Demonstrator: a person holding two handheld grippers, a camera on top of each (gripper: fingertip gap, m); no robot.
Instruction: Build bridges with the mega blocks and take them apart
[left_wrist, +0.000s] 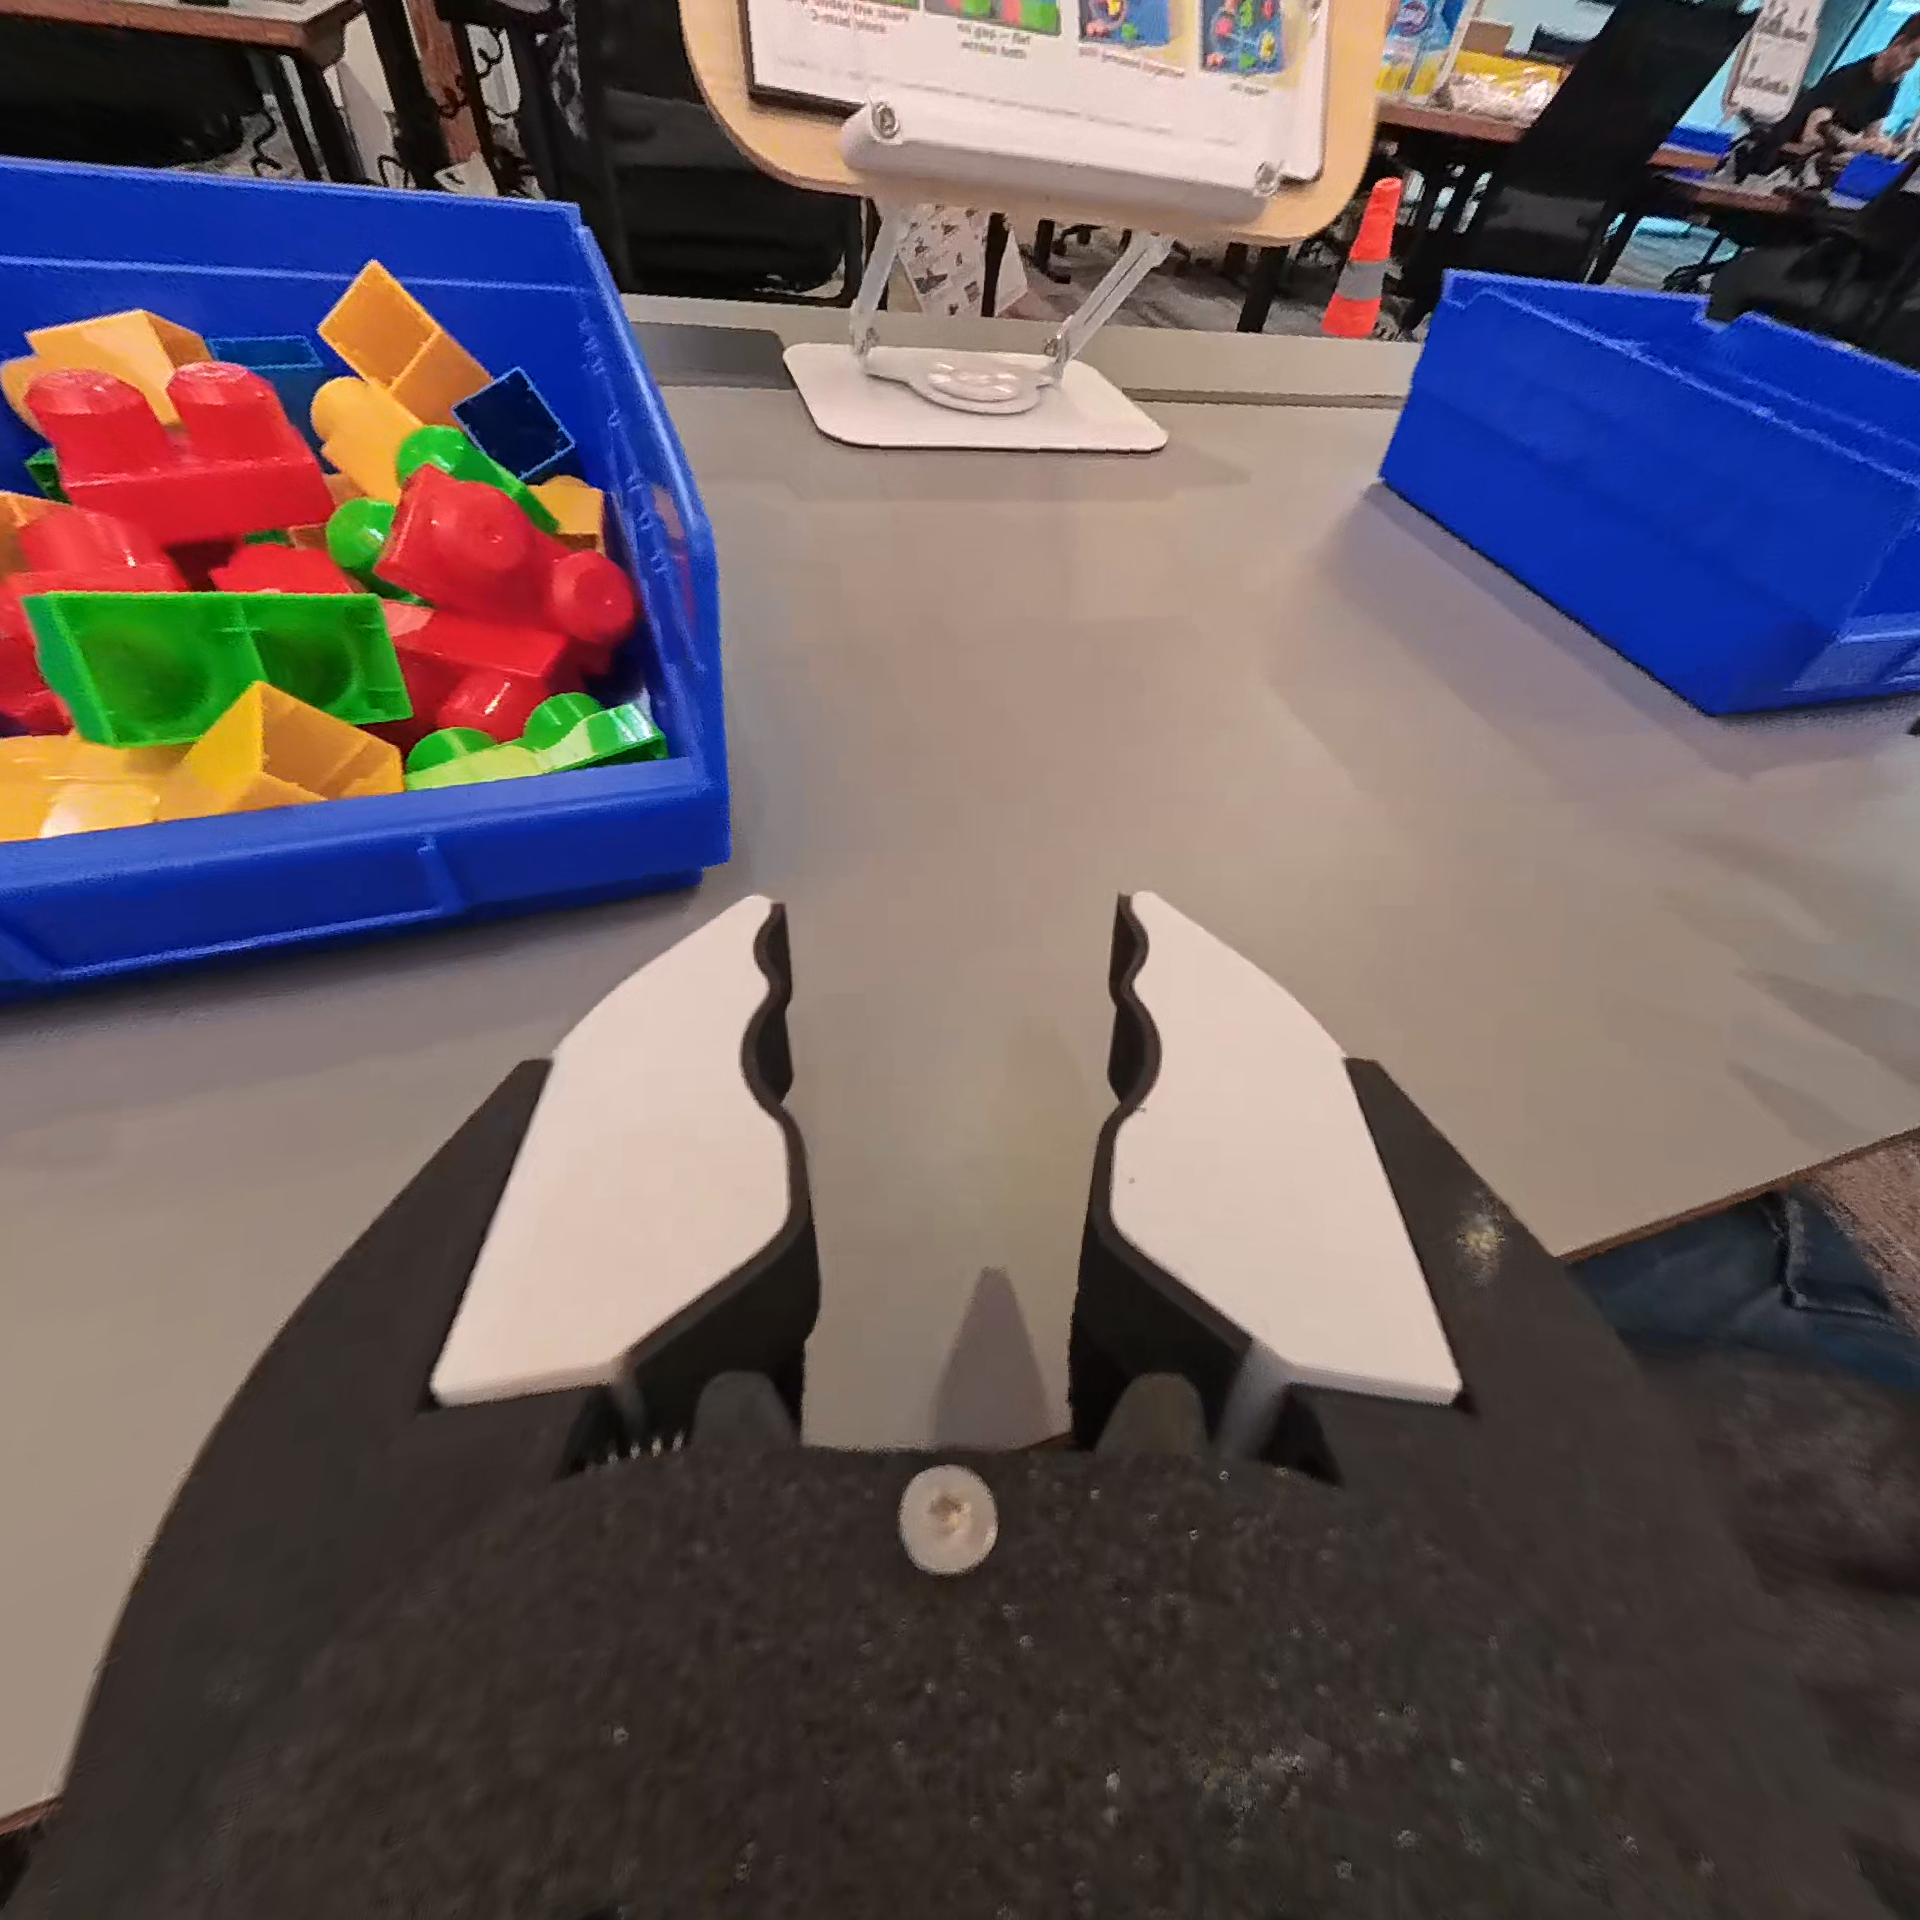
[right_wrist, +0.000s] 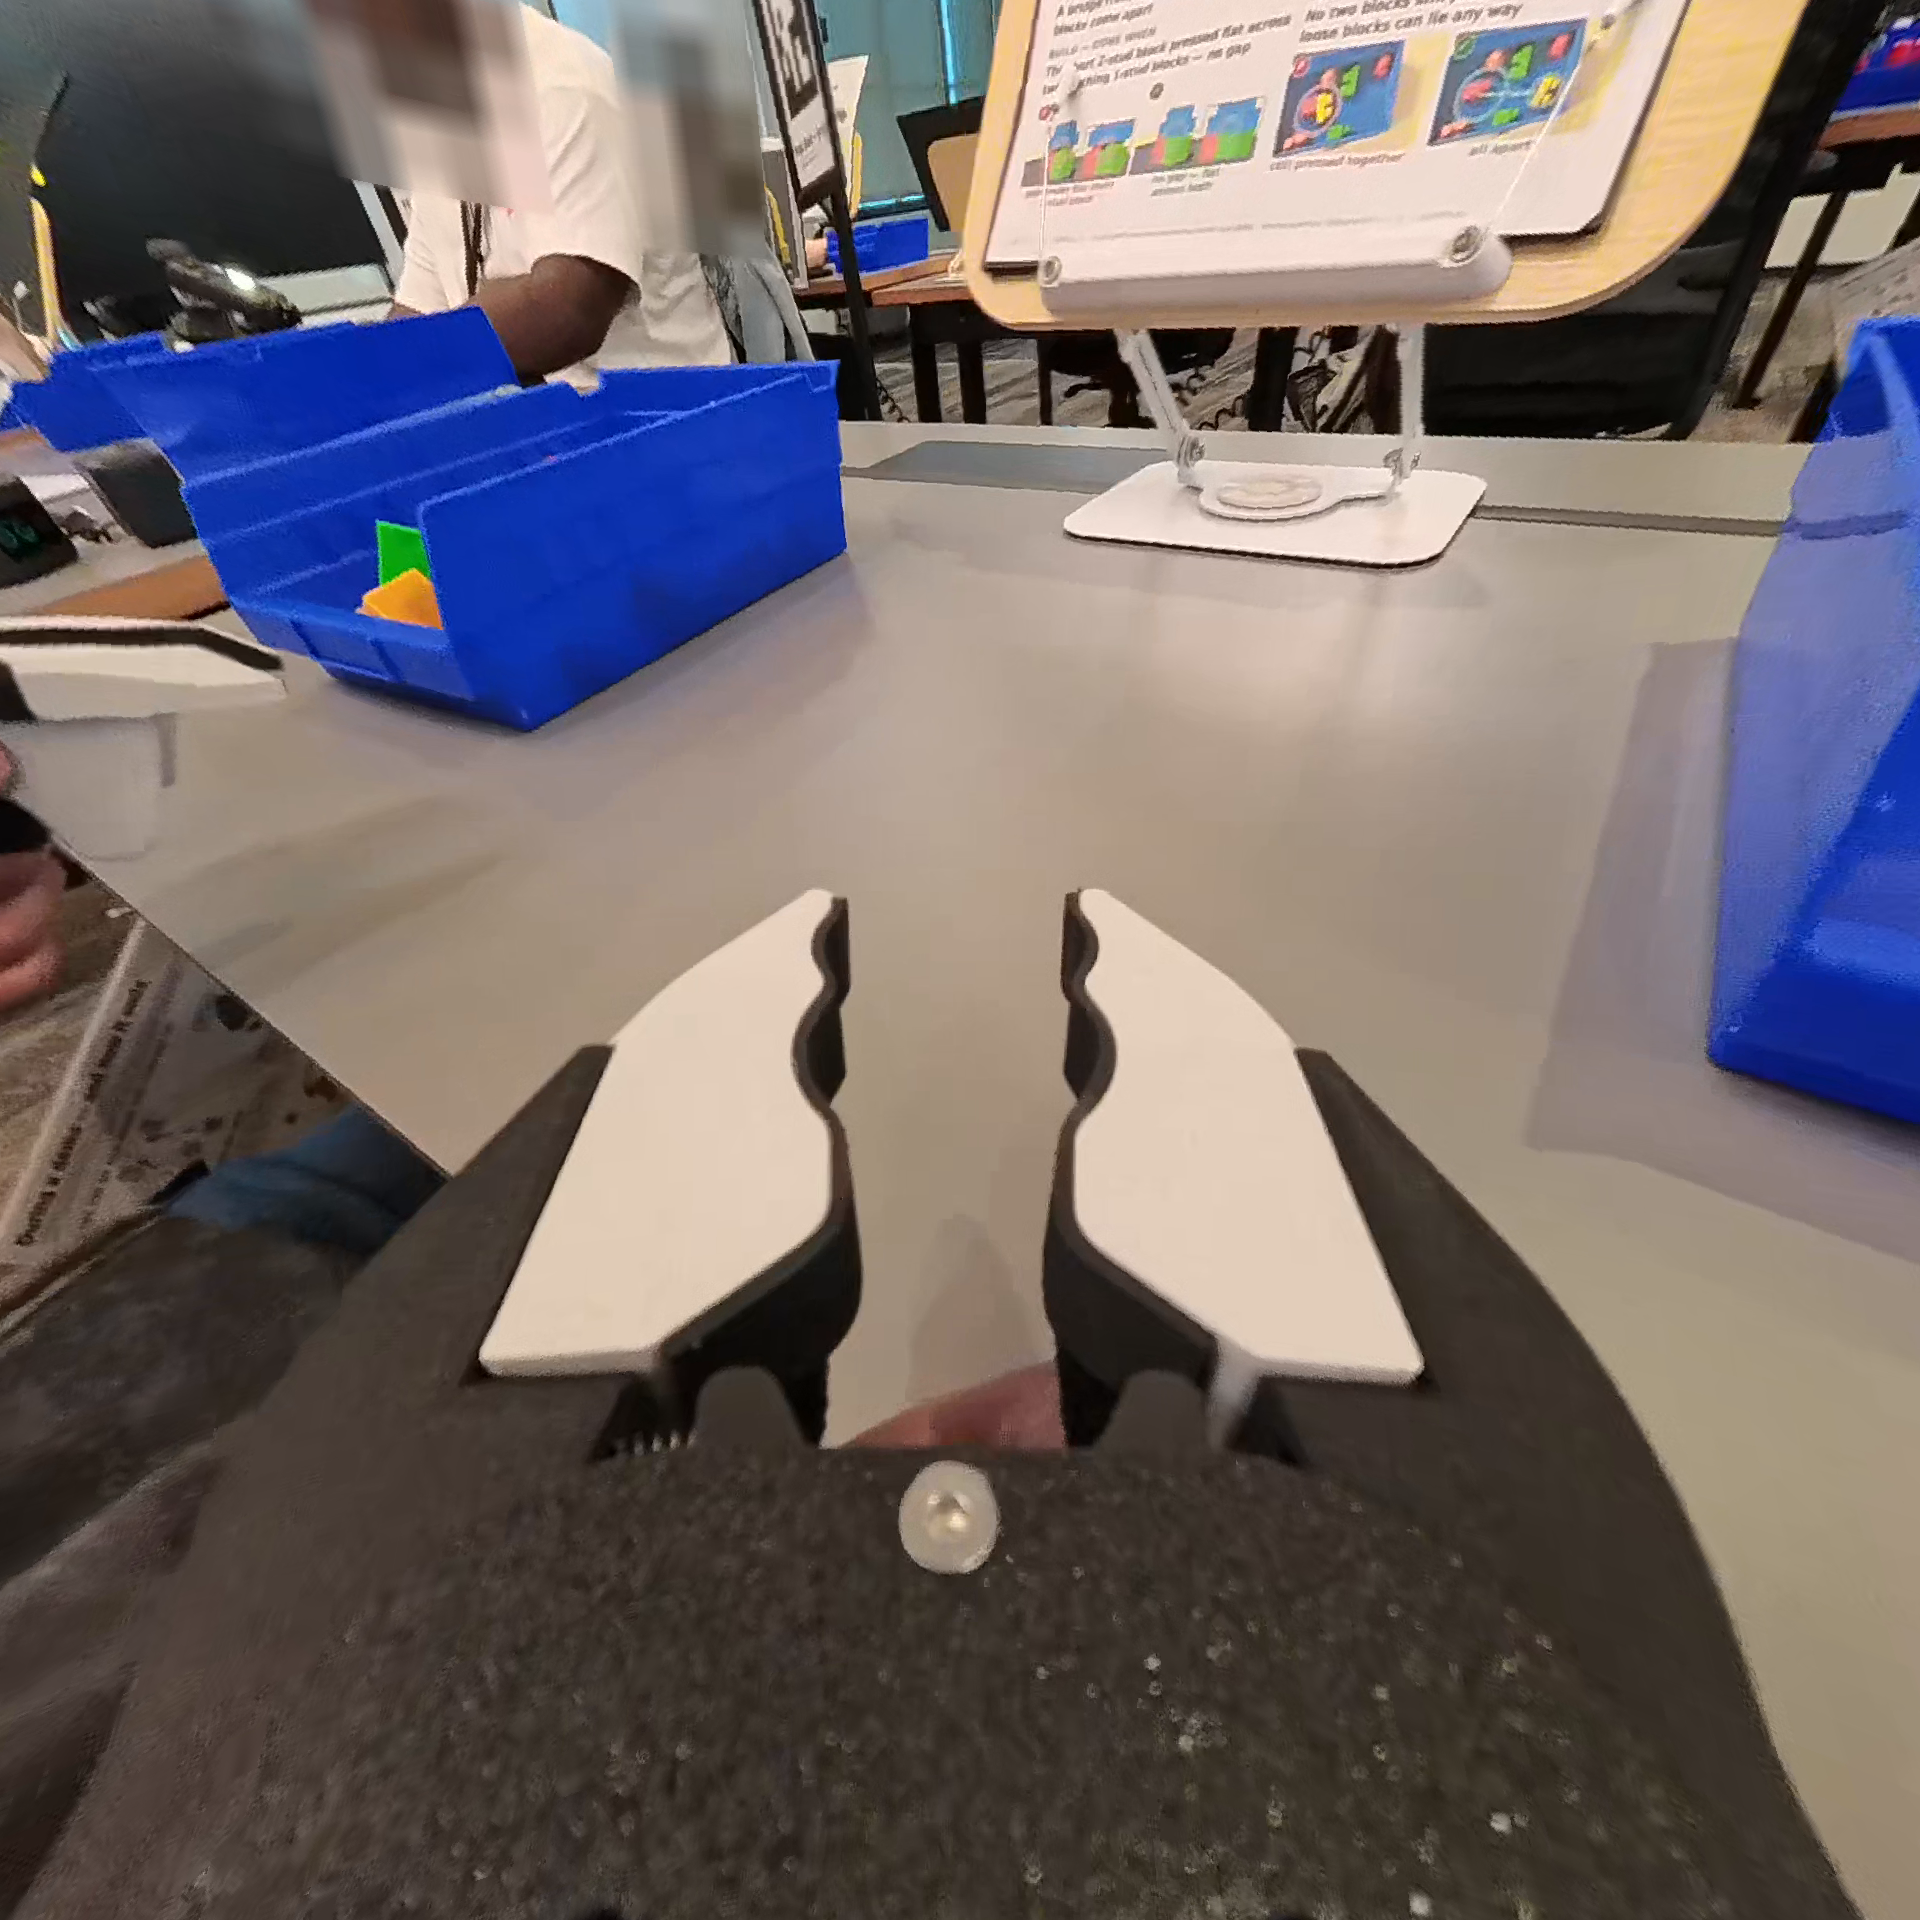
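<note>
My left claw hangs released over the bare grey surface, nothing between its fingers. My right claw is also spread and grasps nothing, low over the same surface near its near edge. The mega blocks, red, green and yellow, lie heaped in the blue bin at the left edge. A second blue bin sits at the right edge, and a white stand holding an instruction board stands at the far edge between them.
</note>
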